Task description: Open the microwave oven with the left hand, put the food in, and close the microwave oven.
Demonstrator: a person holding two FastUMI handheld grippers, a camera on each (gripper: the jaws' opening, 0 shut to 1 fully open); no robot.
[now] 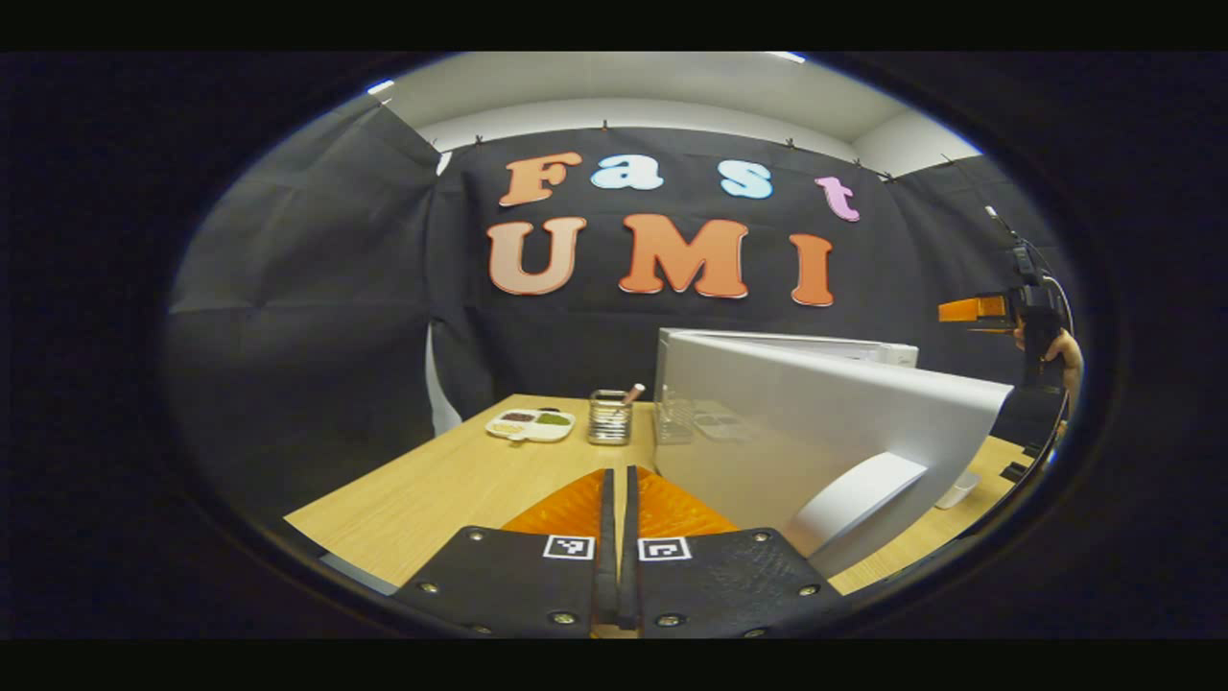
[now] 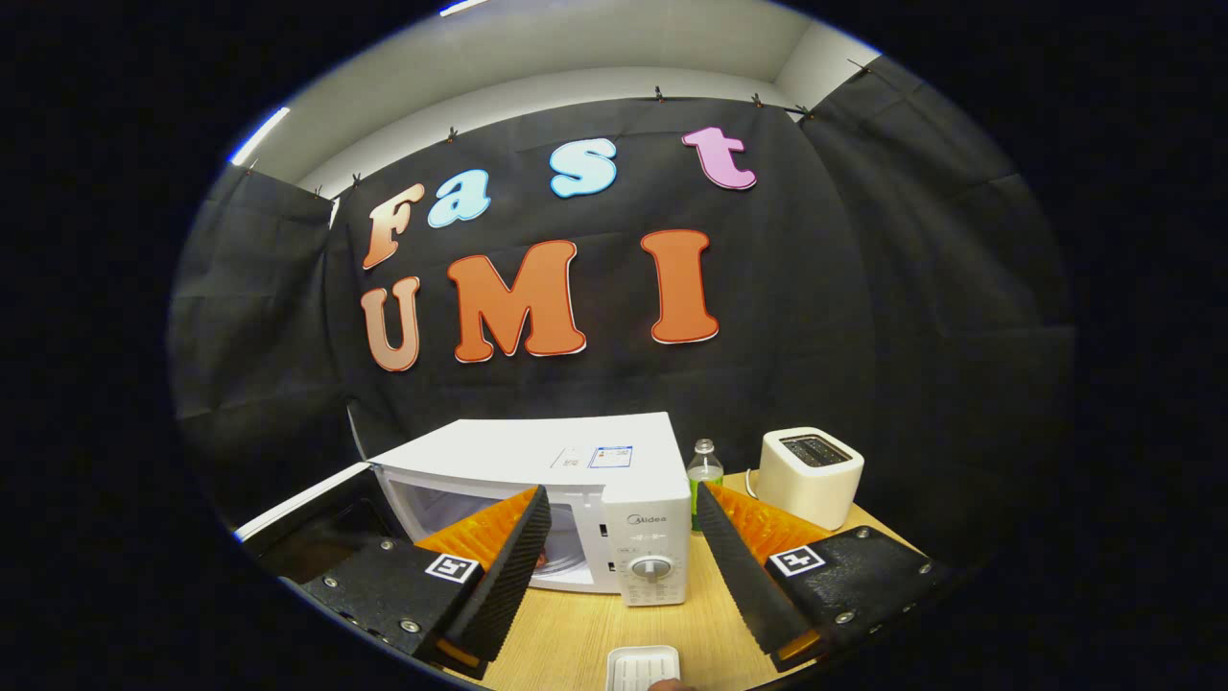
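microwave [image 2: 576, 499] door [image 1: 815, 422] swung open, just right of the left gripper [image 1: 619, 499] (fingers pressed together, empty), right gripper [image 2: 619, 537] spread wide, facing the microwave

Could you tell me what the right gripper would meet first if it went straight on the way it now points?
Probably the microwave oven: the open right gripper aims at its control panel, across bare table. Depth is hard to judge.
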